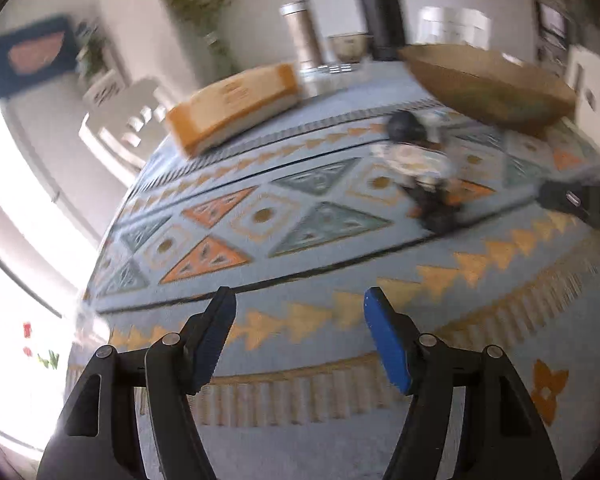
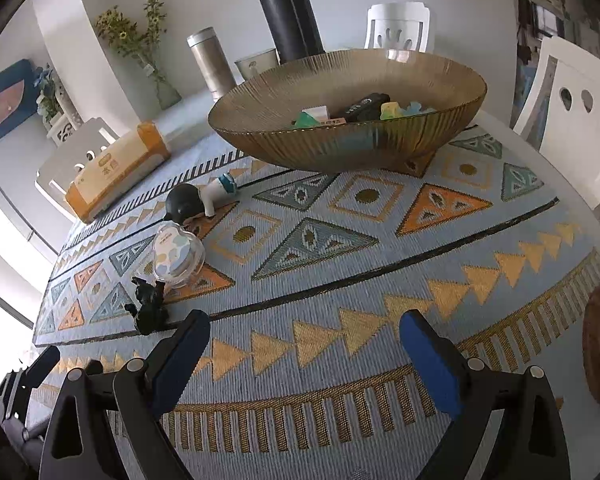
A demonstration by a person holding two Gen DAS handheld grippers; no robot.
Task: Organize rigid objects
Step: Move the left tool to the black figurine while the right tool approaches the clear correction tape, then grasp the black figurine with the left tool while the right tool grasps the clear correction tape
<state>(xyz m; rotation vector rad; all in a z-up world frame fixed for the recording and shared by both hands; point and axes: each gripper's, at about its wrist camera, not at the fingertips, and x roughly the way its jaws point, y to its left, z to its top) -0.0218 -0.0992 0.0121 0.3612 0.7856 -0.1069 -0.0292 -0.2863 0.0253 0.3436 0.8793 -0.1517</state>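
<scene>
- Left gripper [image 1: 298, 312]: black linkage arms, blue ribbed pads; jaws spread, nothing between, above woven cloth [image 1: 300, 240]; view motion-blurred.
- Right gripper [image 2: 304, 340]: same build; jaws spread, empty.
- Cloth: coarse weave, pale blue with orange and teal triangles, covering counter.
- Bowl [image 2: 340, 148]: amber ribbed glass, wide and shallow, at far side of counter; small blocks and a black piece inside.
- Figurine [image 2: 200, 198]: glossy, round black head, lying on cloth near bowl.
- Case [image 2: 180, 256]: clear, rounded, just beside figurine.
- Black toy [image 2: 148, 308]: jagged, matte, touching case.
- Box [image 2: 116, 168]: orange cardboard, oblong.
</scene>
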